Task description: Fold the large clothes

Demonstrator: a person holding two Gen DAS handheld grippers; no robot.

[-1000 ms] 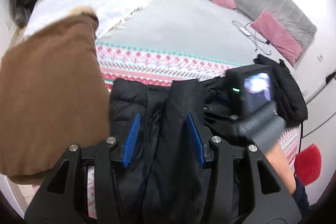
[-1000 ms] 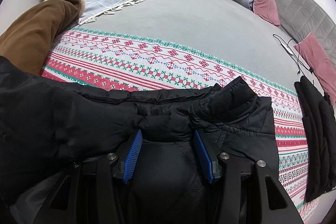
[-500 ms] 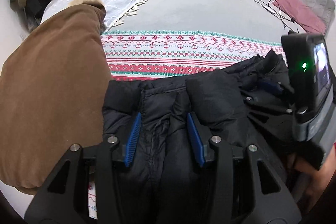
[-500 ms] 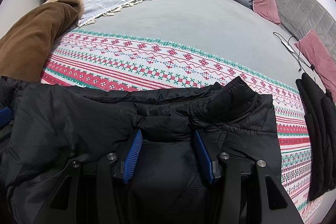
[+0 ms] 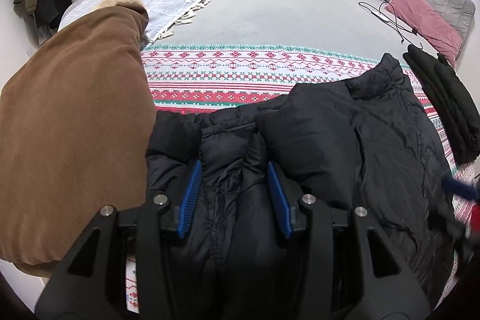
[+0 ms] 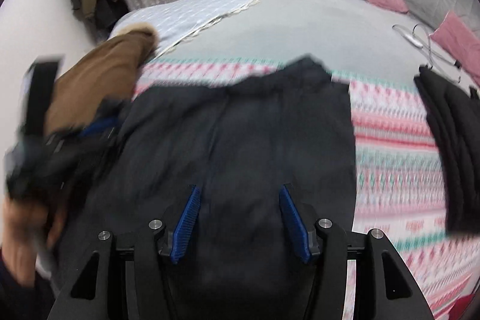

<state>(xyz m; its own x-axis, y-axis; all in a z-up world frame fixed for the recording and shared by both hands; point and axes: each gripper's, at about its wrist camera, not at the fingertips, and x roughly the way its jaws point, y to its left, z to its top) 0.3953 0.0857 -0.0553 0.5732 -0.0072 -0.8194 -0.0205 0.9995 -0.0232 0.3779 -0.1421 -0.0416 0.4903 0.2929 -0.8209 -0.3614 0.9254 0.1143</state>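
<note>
While the left wrist view looks along the left gripper (image 5: 235, 197), its blue-padded fingers (image 5: 192, 194) stand apart with the puffy black quilted jacket (image 5: 315, 146) bunched between them; whether the pads actually pinch the fabric cannot be told. That jacket lies on the near edge of the bed, spread over the red, white and green patterned blanket (image 5: 228, 71). Half a second ago the right gripper's camera block filled the right side of this view; now only a blurred blue and black trace (image 5: 462, 191) shows at the right edge, and the jacket's collar and right half are uncovered. A brown fleece coat (image 5: 69, 125) lies at the left edge of the bed, and a folded black garment (image 5: 444, 104) at the right edge.

From the right wrist view, which is blurred, the right gripper (image 6: 241, 218) has pulled back above the jacket (image 6: 240, 122), fingers wide apart and holding nothing, where earlier fabric sat between them. The left gripper (image 6: 54, 122) appears smeared at the left, over the brown coat (image 6: 102, 86).
</note>
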